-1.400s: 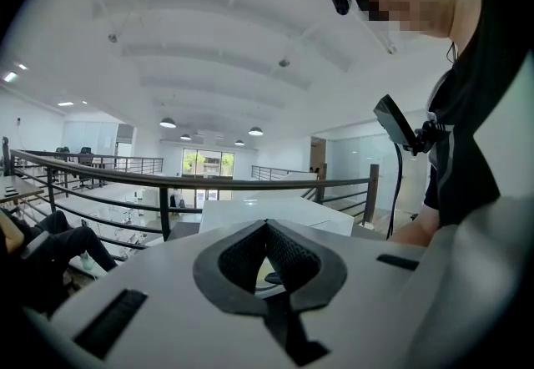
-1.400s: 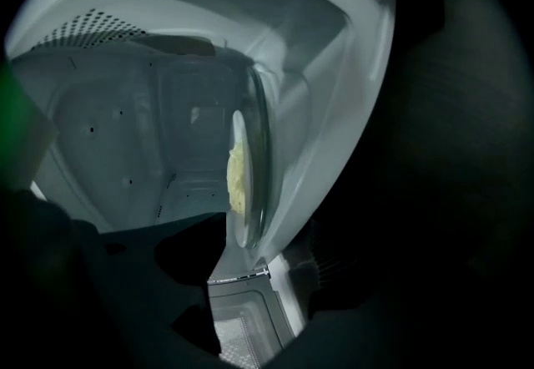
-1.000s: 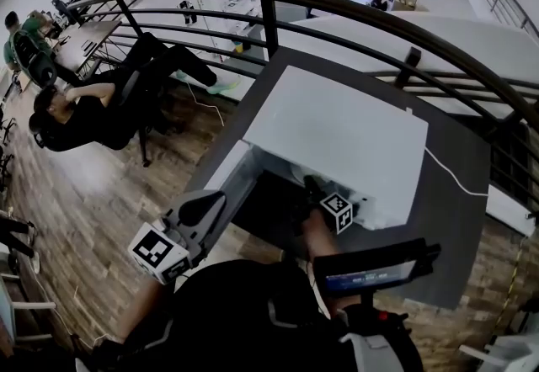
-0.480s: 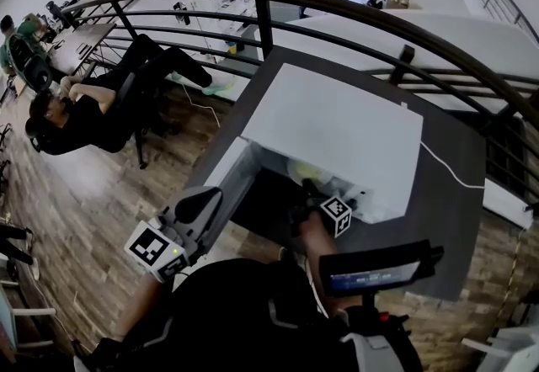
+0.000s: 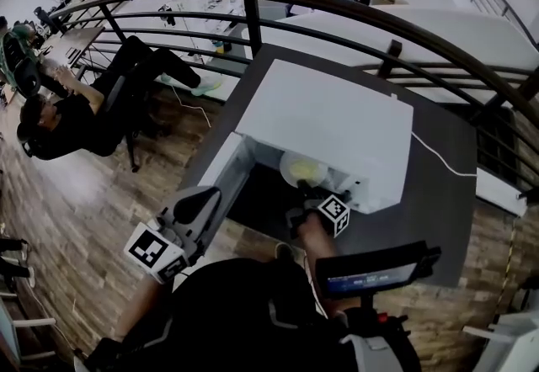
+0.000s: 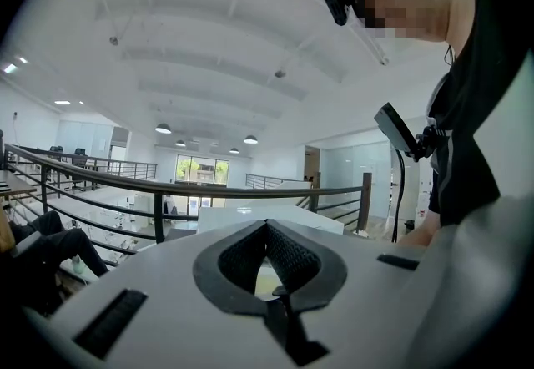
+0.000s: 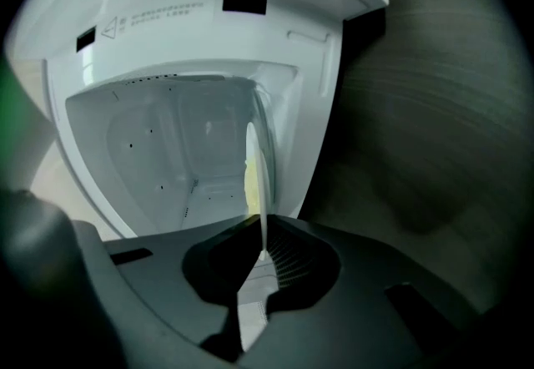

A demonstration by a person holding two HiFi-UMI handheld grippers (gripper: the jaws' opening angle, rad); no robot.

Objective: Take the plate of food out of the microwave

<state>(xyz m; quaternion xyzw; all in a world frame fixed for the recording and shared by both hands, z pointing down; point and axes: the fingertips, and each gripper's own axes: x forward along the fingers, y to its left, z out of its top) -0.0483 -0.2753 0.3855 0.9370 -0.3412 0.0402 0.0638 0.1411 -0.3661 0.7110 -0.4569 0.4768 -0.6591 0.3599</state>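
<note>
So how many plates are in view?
1: the plate, at the microwave's mouth, its rim in the right hand-held gripper, whose jaws have just been closing on it. More could hide inside.

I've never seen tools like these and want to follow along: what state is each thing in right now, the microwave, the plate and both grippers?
microwave: door open.
plate of food: at the microwave's mouth, gripped by its rim.
right gripper: fingers have just been closing, now shut on the plate's rim.
left gripper: fingers shut, holding nothing.
</note>
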